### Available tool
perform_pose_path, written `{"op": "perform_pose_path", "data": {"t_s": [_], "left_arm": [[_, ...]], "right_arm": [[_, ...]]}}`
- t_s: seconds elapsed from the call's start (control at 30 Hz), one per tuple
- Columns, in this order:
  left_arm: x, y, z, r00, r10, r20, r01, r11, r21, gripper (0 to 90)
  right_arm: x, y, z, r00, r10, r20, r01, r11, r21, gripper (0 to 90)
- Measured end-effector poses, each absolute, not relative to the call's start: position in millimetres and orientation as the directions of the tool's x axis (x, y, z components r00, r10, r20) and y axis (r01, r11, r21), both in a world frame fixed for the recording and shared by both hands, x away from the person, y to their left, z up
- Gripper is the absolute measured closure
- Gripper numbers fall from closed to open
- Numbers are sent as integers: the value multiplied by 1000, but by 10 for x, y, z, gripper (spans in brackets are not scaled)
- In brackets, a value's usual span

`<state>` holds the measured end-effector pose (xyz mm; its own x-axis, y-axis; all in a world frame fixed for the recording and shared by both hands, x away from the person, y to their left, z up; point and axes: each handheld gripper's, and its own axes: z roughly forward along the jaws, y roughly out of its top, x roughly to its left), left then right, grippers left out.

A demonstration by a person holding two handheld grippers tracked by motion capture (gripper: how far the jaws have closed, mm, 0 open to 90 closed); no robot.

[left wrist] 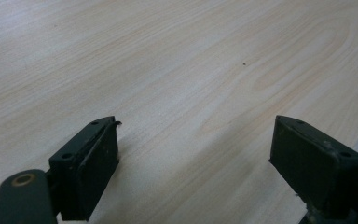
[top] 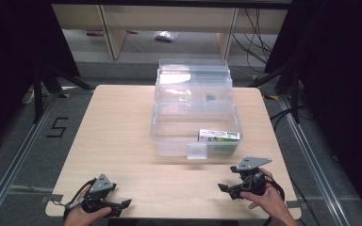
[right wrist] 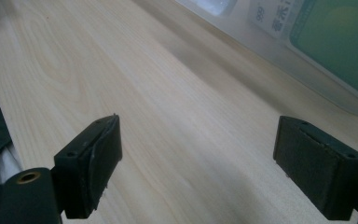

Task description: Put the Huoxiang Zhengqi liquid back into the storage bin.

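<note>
Green box inside clear bin

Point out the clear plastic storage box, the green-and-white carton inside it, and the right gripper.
Clear plastic storage box (top: 169,141): high view, front wall.
Green-and-white carton (top: 219,136): high view, top face.
Right gripper (top: 226,178): high view, between fingertips.

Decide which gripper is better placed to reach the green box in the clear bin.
Right. The right gripper, jaws open, sits nearest the green box in the clear bin; the left gripper is farther.
</note>
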<state>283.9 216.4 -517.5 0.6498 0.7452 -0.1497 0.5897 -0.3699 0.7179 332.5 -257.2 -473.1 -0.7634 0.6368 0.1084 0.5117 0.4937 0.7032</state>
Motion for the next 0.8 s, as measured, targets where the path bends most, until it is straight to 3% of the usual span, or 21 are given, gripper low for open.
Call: {"op": "perform_pose_path", "data": {"t_s": [0.8], "left_arm": [[2838, 2180, -5152, 661, 738, -138, 591, -398, 702, 149]], "right_arm": [[3192, -2574, -4850, -754, 649, 96, 539, 530, 654, 165]]}}
